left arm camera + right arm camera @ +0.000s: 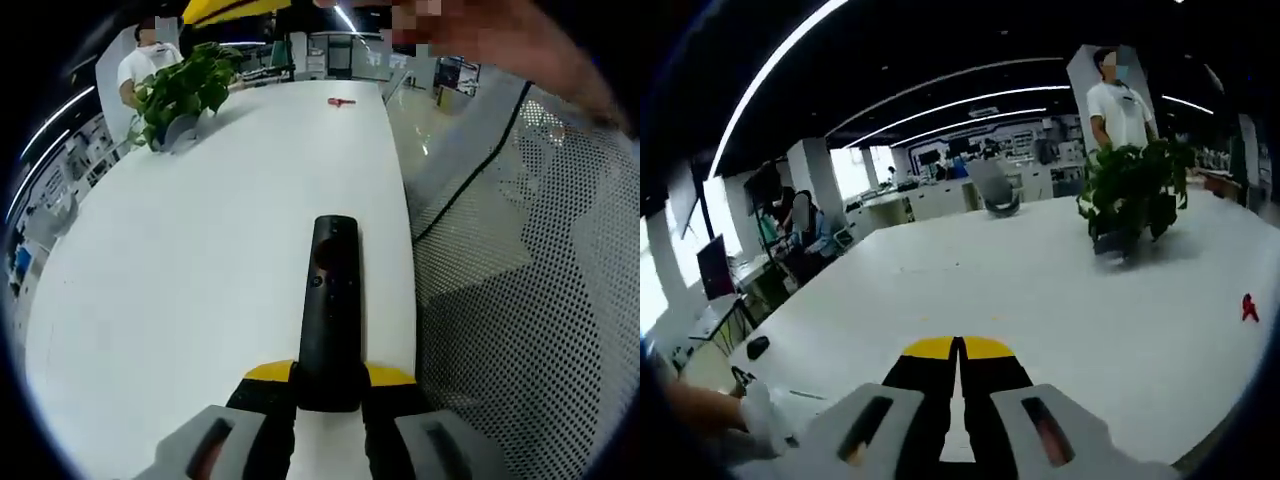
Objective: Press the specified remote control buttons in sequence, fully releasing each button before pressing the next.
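Note:
A long black remote control [330, 305] points away from me over the white table [200, 260] in the left gripper view. My left gripper [329, 392] is shut on the remote's near end, yellow-tipped jaws on either side of it. In the right gripper view, my right gripper [960, 362] hangs above the white table [1060, 290] with its yellow-tipped jaws pressed together and nothing between them.
A potted green plant [182, 92] [1132, 195] stands at the table's far end, a person in a white shirt [1120, 105] behind it. A small red object [340, 101] [1247, 308] lies on the table. A mesh chair back [540, 300] flanks the table's right edge.

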Demonstrator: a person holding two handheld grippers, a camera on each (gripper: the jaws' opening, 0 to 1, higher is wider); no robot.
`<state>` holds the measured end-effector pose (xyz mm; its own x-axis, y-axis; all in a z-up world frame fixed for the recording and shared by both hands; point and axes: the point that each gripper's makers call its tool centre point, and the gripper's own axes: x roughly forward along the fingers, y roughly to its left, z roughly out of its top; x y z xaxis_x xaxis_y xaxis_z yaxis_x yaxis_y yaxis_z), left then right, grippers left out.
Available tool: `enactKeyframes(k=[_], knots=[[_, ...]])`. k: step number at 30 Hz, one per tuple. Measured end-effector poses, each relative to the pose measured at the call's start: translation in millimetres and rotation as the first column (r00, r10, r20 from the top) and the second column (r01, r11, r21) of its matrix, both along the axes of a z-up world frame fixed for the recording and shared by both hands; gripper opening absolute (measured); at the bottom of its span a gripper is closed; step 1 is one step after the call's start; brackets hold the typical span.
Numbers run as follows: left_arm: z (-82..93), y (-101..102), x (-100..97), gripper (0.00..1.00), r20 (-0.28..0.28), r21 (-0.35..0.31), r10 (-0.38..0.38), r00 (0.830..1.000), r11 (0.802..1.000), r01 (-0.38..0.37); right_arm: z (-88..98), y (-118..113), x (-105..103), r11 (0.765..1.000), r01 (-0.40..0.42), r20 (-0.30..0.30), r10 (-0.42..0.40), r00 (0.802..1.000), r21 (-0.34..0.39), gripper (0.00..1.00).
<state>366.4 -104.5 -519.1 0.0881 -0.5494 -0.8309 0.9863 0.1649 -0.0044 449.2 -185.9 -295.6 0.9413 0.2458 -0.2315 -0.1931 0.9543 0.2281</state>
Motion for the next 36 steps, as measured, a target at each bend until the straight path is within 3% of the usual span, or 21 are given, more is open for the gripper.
enactKeyframes(k=[3, 4, 6, 8, 11, 14, 17, 20, 22, 28, 31, 33, 36], knots=[[0.0, 0, 0.0, 0.25, 0.000, 0.004, 0.003, 1.000, 1.000, -0.003, 29.2, -12, 2, 1.000, 0.018, 0.078, -0.017, 0.997, -0.014, 0.02], [0.0, 0, 0.0, 0.25, 0.000, 0.003, 0.004, 1.000, 1.000, -0.004, 49.4, -21, 3, 0.999, 0.042, 0.147, -0.038, 0.988, -0.023, 0.08], [-0.1, 0, 0.0, 0.25, 0.000, 0.003, 0.007, 1.000, 1.000, -0.007, 67.1, -26, 3, 0.999, 0.033, 0.215, -0.028, 0.976, -0.017, 0.17], [0.1, 0, 0.0, 0.25, 0.001, 0.001, 0.010, 1.000, 1.000, -0.010, 73.1, -32, 0, 1.000, 0.011, 0.204, -0.009, 0.979, -0.007, 0.30], [0.2, 0, -0.1, 0.25, 0.001, 0.002, 0.013, 1.000, 1.000, -0.013, 80.8, -42, -7, 0.999, -0.011, 0.215, 0.020, 0.976, -0.044, 0.39], [0.3, 0, 0.0, 0.25, 0.000, 0.002, 0.020, 1.000, 1.000, -0.020, 82.9, -47, -14, 0.998, -0.028, 0.227, 0.041, 0.973, -0.058, 0.61], [0.1, 0, 0.3, 0.25, -0.002, 0.002, 0.022, 1.000, 1.000, -0.022, 79.4, -51, -27, 0.997, -0.056, 0.211, 0.065, 0.975, -0.052, 0.64], [0.5, 0, 0.0, 0.25, 0.000, 0.000, 0.024, 1.000, 1.000, -0.024, 66.9, -63, -41, 0.985, -0.010, 0.194, 0.044, 0.980, -0.171, 0.70], [0.5, 0, 0.1, 0.25, -0.007, -0.002, 0.047, 0.999, 0.999, -0.047, 54.7, -64, -48, 0.978, 0.005, 0.167, 0.031, 0.985, -0.208, 0.78], [0.3, -1, -0.2, 0.25, -0.001, -0.002, 0.048, 0.999, 0.999, -0.048, 28.1, -65, -60, 0.981, 0.026, 0.116, -0.004, 0.993, -0.191, 0.87], [0.6, 0, -0.3, 0.25, 0.002, -0.006, 0.046, 0.999, 0.999, -0.046, 13.0, -74, -63, 0.970, 0.061, 0.093, -0.040, 0.995, -0.234, 0.95], [0.6, 0, -0.3, 0.25, 0.002, -0.009, 0.045, 0.999, 0.999, -0.045, 8.1, -75, -64, 0.968, 0.057, 0.066, -0.042, 0.997, -0.245, 0.94], [0.6, 0, -0.4, 0.25, 0.005, -0.014, 0.043, 0.999, 0.999, -0.043, 11.9, -73, -63, 0.967, 0.077, 0.103, -0.053, 0.993, -0.243, 0.94]])
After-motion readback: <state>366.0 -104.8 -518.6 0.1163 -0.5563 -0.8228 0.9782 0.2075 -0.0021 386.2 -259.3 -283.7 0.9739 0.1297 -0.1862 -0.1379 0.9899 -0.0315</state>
